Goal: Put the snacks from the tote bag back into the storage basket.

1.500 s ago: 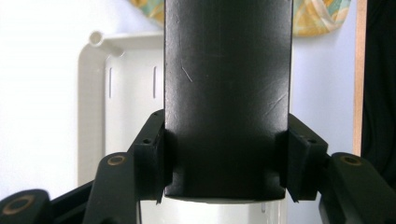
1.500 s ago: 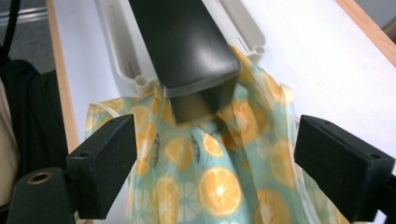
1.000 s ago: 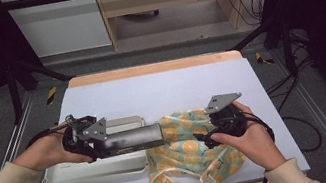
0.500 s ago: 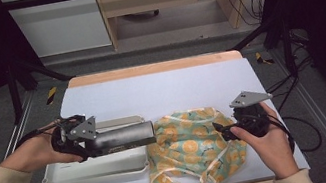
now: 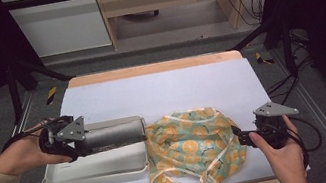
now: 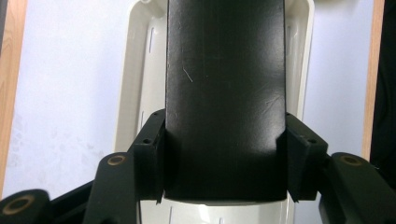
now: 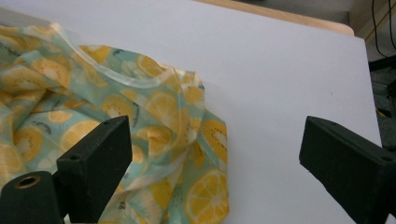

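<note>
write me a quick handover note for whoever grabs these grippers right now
Left gripper: shut on the dark cylinder, held lying lengthwise over the white tray.
Right gripper: open, holding nothing, at the right edge of the fruit-print bag.
The bag lies crumpled on the table just right of the tray, with the cylinder's free end pointing at it.
Done: cylinder picked up.
Left, probably: grip the bag's edge with the right fingers, open it and slide the cylinder in.
</note>
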The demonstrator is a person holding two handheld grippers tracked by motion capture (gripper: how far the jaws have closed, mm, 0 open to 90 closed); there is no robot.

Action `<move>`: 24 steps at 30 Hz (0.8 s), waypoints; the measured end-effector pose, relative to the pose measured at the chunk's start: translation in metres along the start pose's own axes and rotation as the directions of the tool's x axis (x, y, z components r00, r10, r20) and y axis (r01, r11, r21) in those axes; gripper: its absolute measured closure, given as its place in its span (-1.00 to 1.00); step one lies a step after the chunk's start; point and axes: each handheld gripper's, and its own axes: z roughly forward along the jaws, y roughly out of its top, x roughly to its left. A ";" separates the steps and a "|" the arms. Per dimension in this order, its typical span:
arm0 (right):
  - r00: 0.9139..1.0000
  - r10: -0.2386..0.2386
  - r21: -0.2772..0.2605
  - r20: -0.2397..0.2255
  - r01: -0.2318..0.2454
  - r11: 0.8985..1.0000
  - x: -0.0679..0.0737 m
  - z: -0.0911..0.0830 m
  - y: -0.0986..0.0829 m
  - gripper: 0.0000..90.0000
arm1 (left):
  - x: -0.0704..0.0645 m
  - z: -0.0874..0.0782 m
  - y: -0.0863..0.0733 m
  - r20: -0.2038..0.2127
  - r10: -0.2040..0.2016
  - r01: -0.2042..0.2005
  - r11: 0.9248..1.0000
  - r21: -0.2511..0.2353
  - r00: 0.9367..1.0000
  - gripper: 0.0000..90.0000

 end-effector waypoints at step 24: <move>0.983 0.130 -0.039 0.131 -0.126 0.991 -0.021 0.012 -0.065 -0.77 | 0.002 0.015 -0.045 0.013 -0.062 0.062 0.998 0.013 0.998 -0.04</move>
